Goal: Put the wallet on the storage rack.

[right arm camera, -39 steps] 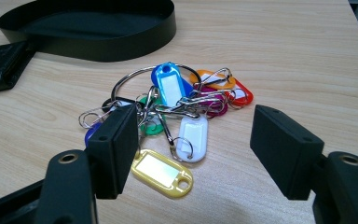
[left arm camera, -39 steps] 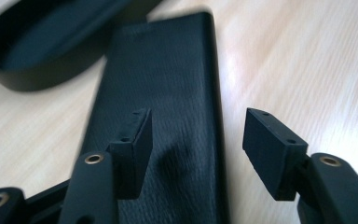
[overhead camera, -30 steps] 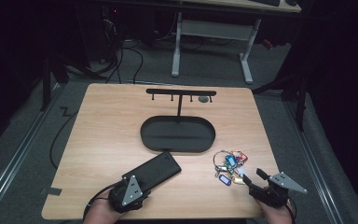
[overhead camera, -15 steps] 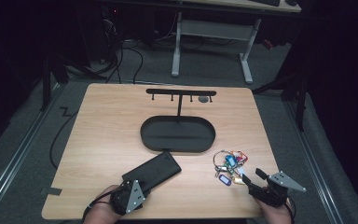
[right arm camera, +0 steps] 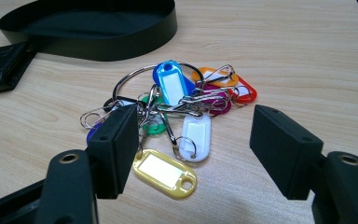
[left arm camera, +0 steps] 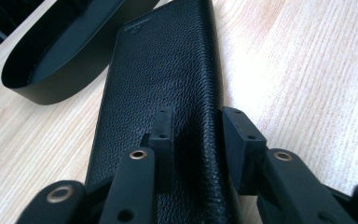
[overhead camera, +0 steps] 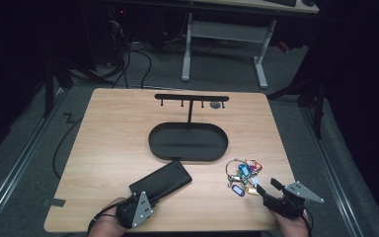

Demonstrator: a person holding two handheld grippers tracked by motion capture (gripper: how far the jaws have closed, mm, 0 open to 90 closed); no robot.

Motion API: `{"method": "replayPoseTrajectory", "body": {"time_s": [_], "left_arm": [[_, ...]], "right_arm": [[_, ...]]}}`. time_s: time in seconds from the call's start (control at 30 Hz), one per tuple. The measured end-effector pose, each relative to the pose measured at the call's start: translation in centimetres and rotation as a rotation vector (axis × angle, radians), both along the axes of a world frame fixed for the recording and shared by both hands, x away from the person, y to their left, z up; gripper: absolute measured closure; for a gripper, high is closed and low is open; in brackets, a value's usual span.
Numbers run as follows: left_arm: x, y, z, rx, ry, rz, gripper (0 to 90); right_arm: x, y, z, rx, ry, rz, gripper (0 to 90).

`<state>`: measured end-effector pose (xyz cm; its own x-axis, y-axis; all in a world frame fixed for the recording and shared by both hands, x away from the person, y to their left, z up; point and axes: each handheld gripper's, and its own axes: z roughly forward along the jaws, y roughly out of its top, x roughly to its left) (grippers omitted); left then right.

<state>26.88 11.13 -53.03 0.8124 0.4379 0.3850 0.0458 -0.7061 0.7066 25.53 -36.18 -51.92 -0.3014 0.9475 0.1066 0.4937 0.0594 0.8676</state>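
A black leather wallet [overhead camera: 160, 181] lies flat at the table's front left, its far end near the black oval tray [overhead camera: 153, 143]. My left gripper [overhead camera: 147, 196] sits over the wallet's near end. Its jaws have just been closing. One pad rests on the wallet [left arm camera: 163, 60] and the other stands at its right edge, with that edge between them and no clear squeeze. A bunch of coloured key tags and rings [overhead camera: 242, 175] lies at the front right. My right gripper [overhead camera: 267, 186] stands open just short of the key bunch [right arm camera: 186, 102].
A black rack with small hooks [overhead camera: 191, 98] rises behind the tray. The tray's wall [right arm camera: 121, 46] stands just beyond the keys, and the wallet's corner [right arm camera: 0, 65] lies to their left. The table's front edge runs under both hands.
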Motion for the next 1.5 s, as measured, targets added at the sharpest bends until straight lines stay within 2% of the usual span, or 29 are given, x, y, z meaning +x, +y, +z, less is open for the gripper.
{"method": "replayPoseTrajectory", "body": {"time_s": [0.27, 0.53, 0.77, 0.97, 1.17, 1.2, 1.5], "left_arm": [[-0.2, 0.0, 0.1, 0.001, -0.011, 0.003, 75.6], [-0.2, 0.1, 0.4, -0.021, -0.006, 0.015, 78.3], [-0.1, 0.7, 1.2, -0.093, 0.024, 0.039, 79.6], [-0.2, 1.1, 1.8, -0.121, 0.049, 0.041, 79.5], [-0.3, 1.6, 2.4, -0.182, 0.084, 0.044, 79.8], [-0.3, 1.6, 2.4, -0.182, 0.084, 0.044, 79.9], [-0.2, 2.6, 3.3, -0.294, 0.152, 0.055, 80.1]], "right_arm": [[0.0, 0.0, 0.1, -0.002, -0.004, 0.001, 33.2], [-0.1, -0.2, 0.1, 0.001, -0.007, -0.004, 33.2], [-0.1, -0.3, 0.1, 0.002, -0.009, -0.004, 33.2], [0.0, -0.3, 0.1, 0.001, -0.007, -0.003, 33.2], [0.0, -0.3, 0.1, -0.003, -0.007, 0.0, 33.2], [0.0, -0.3, 0.1, -0.003, -0.007, 0.0, 33.2], [0.0, -0.2, 0.1, -0.003, -0.006, -0.001, 33.2]]}}
